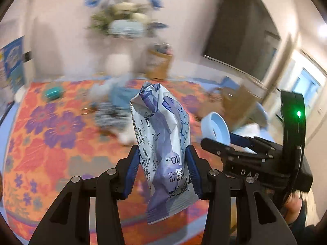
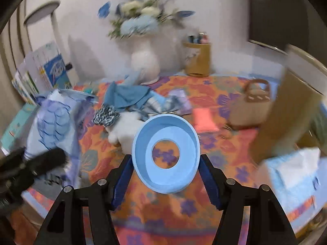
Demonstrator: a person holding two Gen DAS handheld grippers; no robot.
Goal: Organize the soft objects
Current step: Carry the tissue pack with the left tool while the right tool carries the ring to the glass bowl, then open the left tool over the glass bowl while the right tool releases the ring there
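I am holding a crumpled pack of wipes (image 1: 163,143) in the left tool (image 1: 162,169), whose blue pads are pressing on the pack's two sides at about its middle, partly closed around it; the pack is hanging upright above the worktop (image 1: 51,153), its top end bunched and its lower end dangling below the pads. In the right wrist view I am seeing the right tool (image 2: 165,175) gripping a pale blue ring-shaped object (image 2: 165,155), a shallow round piece with a hole through its centre, its rim sitting between the two blue pads and touching both; the tool is standing about half open around it, well above the flowered cloth. The same ring is showing in the left wrist view just to the right of the wipes pack, with the right tool's black body beside it. On the worktop, behind both held things, a heap of soft items is lying: a blue cloth (image 2: 126,98), a blue-and-white knitted piece (image 2: 106,117) and something white and fluffy (image 2: 126,130), all touching one another. A white vase of blue and white flowers (image 2: 145,61) is standing at the back, a tan pen holder (image 2: 197,59) to its right, a woven basket (image 2: 253,106) near the right edge and a tissue box (image 2: 294,169) at the near right.
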